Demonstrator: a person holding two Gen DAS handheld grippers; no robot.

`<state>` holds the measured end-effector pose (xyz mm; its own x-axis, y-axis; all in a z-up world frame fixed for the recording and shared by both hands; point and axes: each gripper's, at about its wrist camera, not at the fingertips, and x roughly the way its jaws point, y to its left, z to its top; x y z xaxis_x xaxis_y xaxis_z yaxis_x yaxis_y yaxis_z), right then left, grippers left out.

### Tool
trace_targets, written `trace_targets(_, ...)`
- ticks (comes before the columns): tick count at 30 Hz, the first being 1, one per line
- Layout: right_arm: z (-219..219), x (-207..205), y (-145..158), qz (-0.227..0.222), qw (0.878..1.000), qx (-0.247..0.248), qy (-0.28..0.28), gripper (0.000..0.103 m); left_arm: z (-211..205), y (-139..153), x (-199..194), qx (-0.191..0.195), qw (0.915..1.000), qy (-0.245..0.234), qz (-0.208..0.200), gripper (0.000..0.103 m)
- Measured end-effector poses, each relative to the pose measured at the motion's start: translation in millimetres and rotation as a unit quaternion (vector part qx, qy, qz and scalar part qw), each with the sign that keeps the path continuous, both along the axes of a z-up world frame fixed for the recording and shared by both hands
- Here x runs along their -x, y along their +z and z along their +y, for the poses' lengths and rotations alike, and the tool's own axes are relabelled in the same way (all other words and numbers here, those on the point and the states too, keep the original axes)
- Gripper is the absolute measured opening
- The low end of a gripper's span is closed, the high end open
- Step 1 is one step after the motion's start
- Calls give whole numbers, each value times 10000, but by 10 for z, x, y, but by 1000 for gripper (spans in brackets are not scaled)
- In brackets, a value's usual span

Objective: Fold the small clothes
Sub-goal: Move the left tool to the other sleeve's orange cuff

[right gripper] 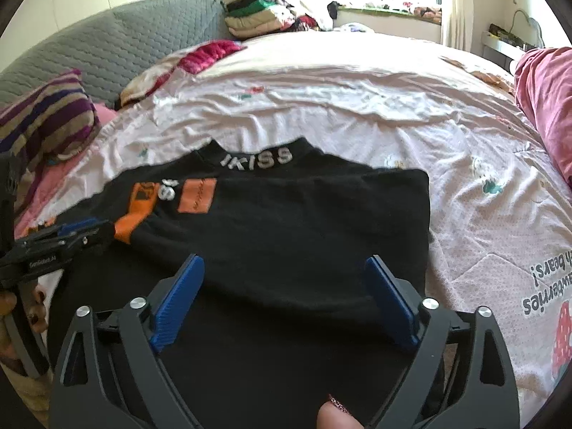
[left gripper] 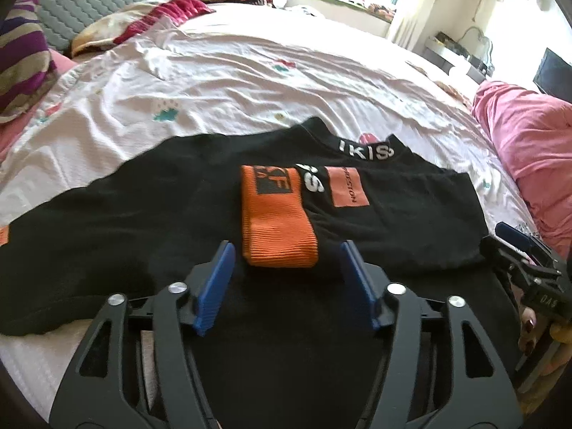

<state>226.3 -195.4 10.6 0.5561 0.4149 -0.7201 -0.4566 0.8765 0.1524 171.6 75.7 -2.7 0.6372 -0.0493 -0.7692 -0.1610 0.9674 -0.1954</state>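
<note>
A black top (left gripper: 143, 214) with a white-lettered collar (left gripper: 364, 152) and an orange sleeve cuff (left gripper: 275, 225) lies flat on the bed. It also shows in the right wrist view (right gripper: 304, 221), its right sleeve folded in. My left gripper (left gripper: 286, 254) is open, its blue pads either side of the orange cuff (right gripper: 132, 221), low over the cloth. My right gripper (right gripper: 286, 268) is open over the top's lower right part, holding nothing. Each gripper appears at the edge of the other's view, the left one (right gripper: 71, 236) and the right one (left gripper: 518, 246).
A white printed bedsheet (left gripper: 232, 82) covers the bed. A striped pillow (left gripper: 21, 60) lies at the left, a pink blanket (left gripper: 529, 136) at the right. A grey padded headboard (right gripper: 118, 43) and piled clothes (right gripper: 257, 18) stand at the back.
</note>
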Motion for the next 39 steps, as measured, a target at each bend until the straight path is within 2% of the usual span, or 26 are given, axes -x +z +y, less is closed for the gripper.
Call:
trace_targets(4,12,13,41,-41,9999,-161,20,96,95,77,112,-122,9997,193,-109,74)
trace_targets(8,95,55,26,-100,9999,-52,65,97,214,127,259,-180,9986,434,-236,86)
trace_targets(11,164,105,47,-188,9998,-70,54,97,332,128,397,-246,9966,716,-311,87)
trace_targets(14,210,141,88,-242,9995,-200,62,97,434,141,499,-262,9950,893,-356,92)
trace_targets(18,313,191,150,-312,9990,-270,140,98,545,193,629,-400,9921,1087,-490,93)
trace_targets(22,431,274,188,-418,9985,-227,265,98,698,206,708,-337,9896,1310,-498,93)
trace_targets(25,531,336,217,-476,9980,-220,360,98,865,230,773,-296,9848,1623,-538,93)
trace_targets(31,727,418,278,-554,9969,-280,476,98,1132,233,878,-528,9752,2084,-517,93)
trace_targets(39,966,491,360,-671,9961,-225,519,98,1498,164,1029,-422,9648,2564,-411,93)
